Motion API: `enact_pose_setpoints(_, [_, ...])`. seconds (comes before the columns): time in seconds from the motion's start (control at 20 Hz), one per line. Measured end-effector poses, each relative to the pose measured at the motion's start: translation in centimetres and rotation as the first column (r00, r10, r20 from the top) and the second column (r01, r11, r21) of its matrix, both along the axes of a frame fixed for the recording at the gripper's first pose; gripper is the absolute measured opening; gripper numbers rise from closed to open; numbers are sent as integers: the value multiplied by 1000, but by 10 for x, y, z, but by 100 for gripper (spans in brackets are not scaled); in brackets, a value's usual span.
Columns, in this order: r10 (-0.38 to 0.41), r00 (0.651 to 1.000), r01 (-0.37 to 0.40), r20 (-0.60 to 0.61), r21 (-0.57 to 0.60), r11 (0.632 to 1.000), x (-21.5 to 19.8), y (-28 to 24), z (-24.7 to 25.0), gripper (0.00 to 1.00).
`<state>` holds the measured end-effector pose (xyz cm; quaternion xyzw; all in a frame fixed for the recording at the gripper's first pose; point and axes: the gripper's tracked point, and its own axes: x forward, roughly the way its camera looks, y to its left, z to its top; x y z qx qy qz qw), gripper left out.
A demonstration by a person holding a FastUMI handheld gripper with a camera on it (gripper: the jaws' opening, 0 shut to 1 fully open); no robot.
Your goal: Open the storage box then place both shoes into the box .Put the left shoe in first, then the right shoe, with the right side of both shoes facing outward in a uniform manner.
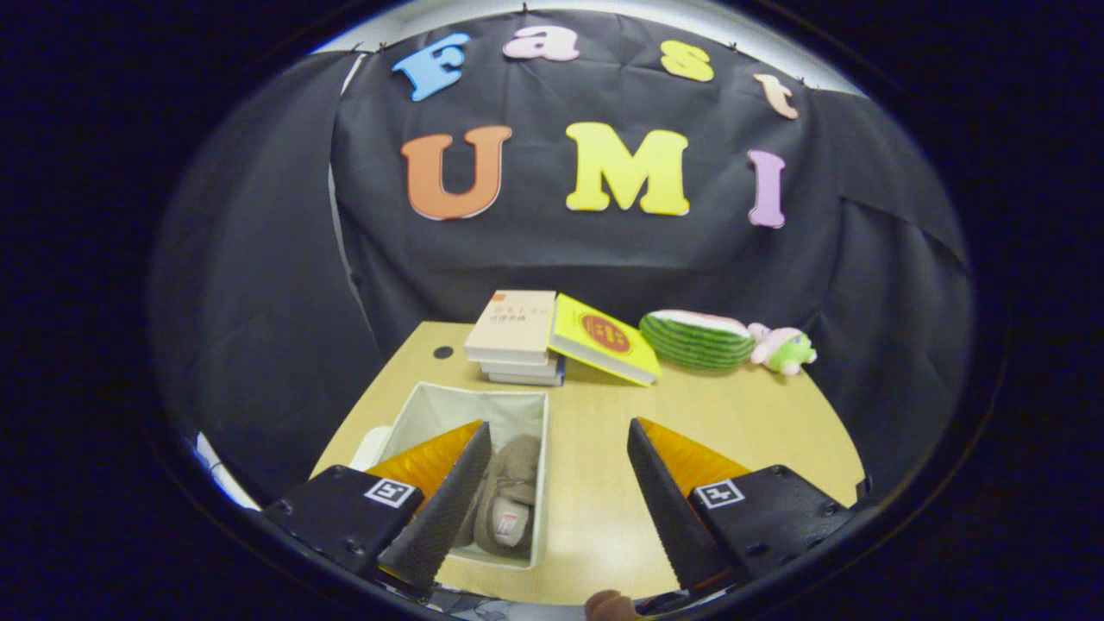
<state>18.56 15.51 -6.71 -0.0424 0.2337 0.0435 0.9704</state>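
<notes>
Standing open on the table point(707, 414), the box point(457, 405) has no lid over it, so the opening step looks done; one shoe point(509, 496) lies inside, along the box's right wall, its length running from the near end toward the far end; it seems a soft tan shoe, and I judge it is the left one since that goes in first, though I cannot tell which side faces outward because one finger hides part of it; the second shoe is still to come, and the free space beside the first one is probably kept for it; the gripper point(559, 509) hangs above the near end of the box with its fingers point(448, 509) spread wide, holding nothing and touching nothing; bare table lies between them; beyond the box are stacked books point(513, 336), a yellow book point(604, 338) leaning on them, a watermelon toy point(697, 338) and a small plush point(783, 347), all well apart from the work.
</notes>
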Motion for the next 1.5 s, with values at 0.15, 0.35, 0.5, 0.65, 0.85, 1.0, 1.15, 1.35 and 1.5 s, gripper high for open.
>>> enact_pose_setpoints(0.15, [-12,995,5,102,66,998,-22,-20,33,100])
enact_pose_setpoints(0.35, [-63,969,31,239,135,990,-52,-65,72,100])
enact_pose_setpoints(0.5, [-108,948,71,299,134,988,-70,-102,83,100])
enact_pose_setpoints(0.65, [-123,928,70,351,161,984,-82,-122,92,100])
enact_pose_setpoints(0.85, [-128,896,64,426,161,985,-107,-144,98,100])
enact_pose_setpoints(1.0, [-152,883,95,445,148,984,-121,-162,93,100])
enact_pose_setpoints(1.15, [-160,865,94,476,160,983,-132,-172,95,100])
enact_pose_setpoints(1.35, [-138,862,72,488,152,986,-144,-172,91,100])
enact_pose_setpoints(1.5, [-147,856,96,496,125,987,-148,-181,85,100])
